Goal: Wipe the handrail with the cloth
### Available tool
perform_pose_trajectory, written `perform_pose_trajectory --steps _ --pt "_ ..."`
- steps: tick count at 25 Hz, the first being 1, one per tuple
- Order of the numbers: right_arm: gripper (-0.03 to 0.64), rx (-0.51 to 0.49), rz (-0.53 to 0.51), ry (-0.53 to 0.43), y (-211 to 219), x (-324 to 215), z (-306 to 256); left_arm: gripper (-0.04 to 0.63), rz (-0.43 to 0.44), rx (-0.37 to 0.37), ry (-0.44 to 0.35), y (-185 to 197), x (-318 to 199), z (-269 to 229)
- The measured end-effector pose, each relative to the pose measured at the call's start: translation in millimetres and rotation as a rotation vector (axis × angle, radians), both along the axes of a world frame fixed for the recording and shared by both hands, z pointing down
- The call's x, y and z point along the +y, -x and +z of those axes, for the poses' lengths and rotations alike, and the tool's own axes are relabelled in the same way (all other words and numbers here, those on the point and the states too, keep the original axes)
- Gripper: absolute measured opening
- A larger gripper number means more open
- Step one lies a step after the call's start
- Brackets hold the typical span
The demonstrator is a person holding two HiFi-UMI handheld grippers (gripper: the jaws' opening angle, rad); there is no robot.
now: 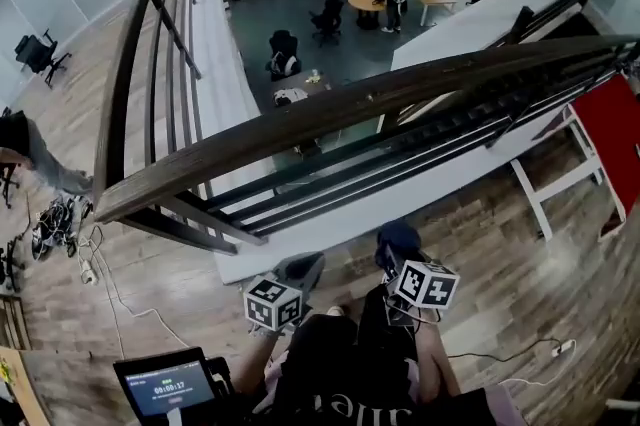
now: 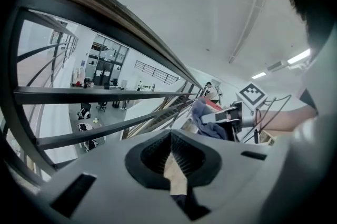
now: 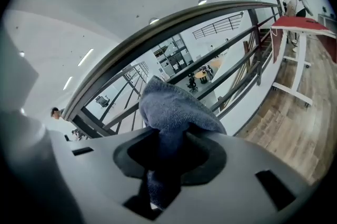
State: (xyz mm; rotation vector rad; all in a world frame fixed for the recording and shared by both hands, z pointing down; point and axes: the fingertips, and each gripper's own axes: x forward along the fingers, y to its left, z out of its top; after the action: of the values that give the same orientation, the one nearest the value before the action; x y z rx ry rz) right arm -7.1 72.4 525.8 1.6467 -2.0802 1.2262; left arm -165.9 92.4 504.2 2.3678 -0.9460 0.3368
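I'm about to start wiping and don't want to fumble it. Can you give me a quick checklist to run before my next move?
1. Cloth gripped by the right gripper: ok, claw shut on it.
2. Enough cloth bunched past the claw to wipe with: ok.
3. Cloth touching the handrail: not ok, it sits below the rail, apart from it.
4. Left gripper free: ok, claw shut, nothing in it.
5. Where the rail is dirty: cannot tell.

One handrail (image 1: 380, 99), one cloth (image 3: 174, 107), two tongs (image 2: 171, 140) (image 3: 168, 144), one red table (image 1: 615, 129)
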Motion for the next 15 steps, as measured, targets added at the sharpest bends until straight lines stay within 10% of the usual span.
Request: perform_pose_trajectory --steps 15 --pt "0.109 0.037 0.021 -0.062 -21 83 -75 0.000 0.077 0.093 -0.056 -57 47 -69"
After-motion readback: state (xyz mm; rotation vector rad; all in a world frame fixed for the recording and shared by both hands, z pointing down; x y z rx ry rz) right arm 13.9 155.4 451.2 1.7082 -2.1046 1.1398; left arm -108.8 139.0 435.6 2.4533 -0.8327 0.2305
